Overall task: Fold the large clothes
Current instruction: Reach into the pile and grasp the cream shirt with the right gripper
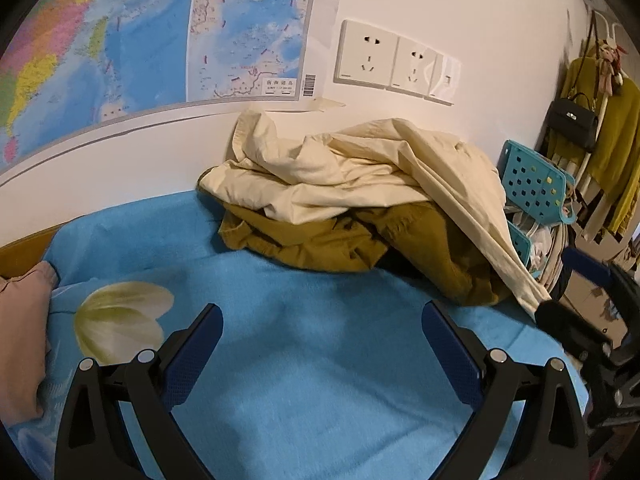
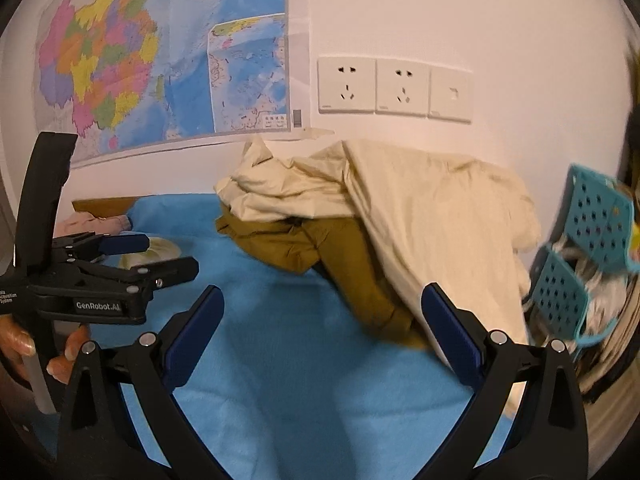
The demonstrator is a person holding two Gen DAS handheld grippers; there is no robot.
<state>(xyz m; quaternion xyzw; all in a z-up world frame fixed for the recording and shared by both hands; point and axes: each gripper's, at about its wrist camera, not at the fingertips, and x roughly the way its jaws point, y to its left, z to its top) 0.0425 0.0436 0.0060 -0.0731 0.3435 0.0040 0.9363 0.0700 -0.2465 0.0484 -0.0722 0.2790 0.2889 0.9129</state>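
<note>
A crumpled cream garment lies heaped on a mustard-brown garment at the far side of a blue blanket, against the wall. My left gripper is open above bare blanket, a short way in front of the pile and holding nothing. In the right wrist view the cream garment drapes down over the mustard garment towards the bed's right edge. My right gripper is open and empty, with the cream cloth hanging just behind its right finger. The left gripper shows at the left, held by a hand.
A pink cloth lies at the blanket's left end, beside a flower print. A map and wall sockets are behind the pile. A teal perforated basket and a rack of clothes with a black handbag stand at the right.
</note>
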